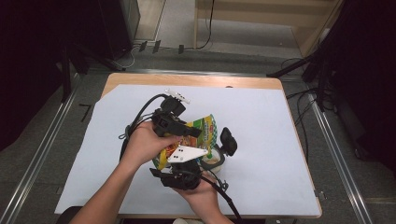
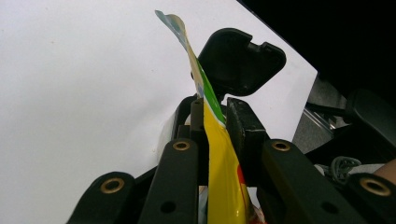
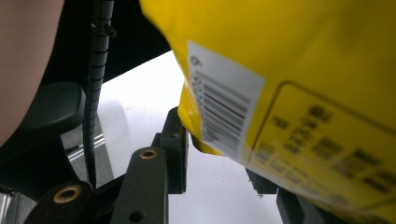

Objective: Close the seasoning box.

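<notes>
A yellow and green snack bag [image 1: 205, 128] is held tilted above the white sheet, between both hands. My left gripper [image 1: 189, 132] is shut on the bag's thin edge; in the left gripper view the bag [image 2: 224, 177] stands pinched between the two jaws of the left gripper [image 2: 215, 112]. My right gripper [image 1: 180, 163], with its grey plate on top, sits at the bag's lower end. In the right gripper view the bag [image 3: 303, 70] shows a barcode. Its bottom corner fills the gap of the right gripper [image 3: 217, 154], touching one jaw and hiding the other.
A small white bowl [image 1: 214, 159] stands on the sheet just right of the bag's lower end. A black rounded object [image 1: 228, 141] [image 2: 240, 60] stands upright next to the bowl. A white sheet [image 1: 271, 140] covers the wooden table [image 1: 196, 80]. Cables trail from both grippers.
</notes>
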Tool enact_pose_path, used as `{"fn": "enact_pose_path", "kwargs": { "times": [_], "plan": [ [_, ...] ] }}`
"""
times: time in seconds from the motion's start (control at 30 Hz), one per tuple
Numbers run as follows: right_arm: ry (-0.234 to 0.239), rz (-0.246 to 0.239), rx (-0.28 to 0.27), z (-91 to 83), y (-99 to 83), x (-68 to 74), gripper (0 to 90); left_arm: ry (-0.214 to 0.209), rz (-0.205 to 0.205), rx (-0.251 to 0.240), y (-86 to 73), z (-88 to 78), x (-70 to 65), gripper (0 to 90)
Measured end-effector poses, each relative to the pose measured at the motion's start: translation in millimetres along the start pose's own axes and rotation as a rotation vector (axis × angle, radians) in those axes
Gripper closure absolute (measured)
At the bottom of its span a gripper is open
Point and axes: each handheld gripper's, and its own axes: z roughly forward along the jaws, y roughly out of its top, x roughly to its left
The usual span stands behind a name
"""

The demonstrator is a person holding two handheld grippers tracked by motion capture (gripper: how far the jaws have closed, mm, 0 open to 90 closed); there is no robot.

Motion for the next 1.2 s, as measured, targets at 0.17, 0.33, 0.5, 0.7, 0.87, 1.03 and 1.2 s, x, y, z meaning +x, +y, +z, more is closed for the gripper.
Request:
{"fn": "enact_pose_path", "kwargs": {
  "times": [0.17, 0.33, 0.5, 0.7, 0.87, 1.03, 1.2],
  "plan": [
    [0.002, -0.009, -0.001, -1.9, 1.9, 1.7, 65.2, -0.014, -0.006, -0.004, 0.3, -0.8, 3.0, 82.6],
    [0.001, -0.009, 0.003, -2.5, 2.6, 0.9, 65.2, -0.024, -0.019, -0.004, 0.9, 1.1, 6.4, 82.6],
    [0.001, -0.006, 0.011, -2.4, 4.1, 0.6, 64.9, -0.036, -0.038, -0.001, 1.8, 2.2, 11.0, 82.5],
    [-0.005, -0.013, 0.019, -3.4, 5.2, -0.2, 64.7, -0.046, -0.058, 0.005, 2.7, 3.3, 14.9, 82.2],
    [-0.005, -0.018, 0.019, -4.4, 6.4, 1.9, 64.7, -0.064, -0.076, 0.008, 2.7, 1.9, 18.9, 81.7],
    [-0.008, -0.023, 0.018, -4.6, 7.0, 2.2, 64.7, -0.066, -0.078, 0.007, 2.7, 1.9, 18.9, 81.7],
    [-0.01, -0.023, 0.015, -3.4, 4.6, 1.4, 64.8, -0.056, -0.067, 0.01, 2.5, 2.6, 15.8, 81.7]
  ]
}}
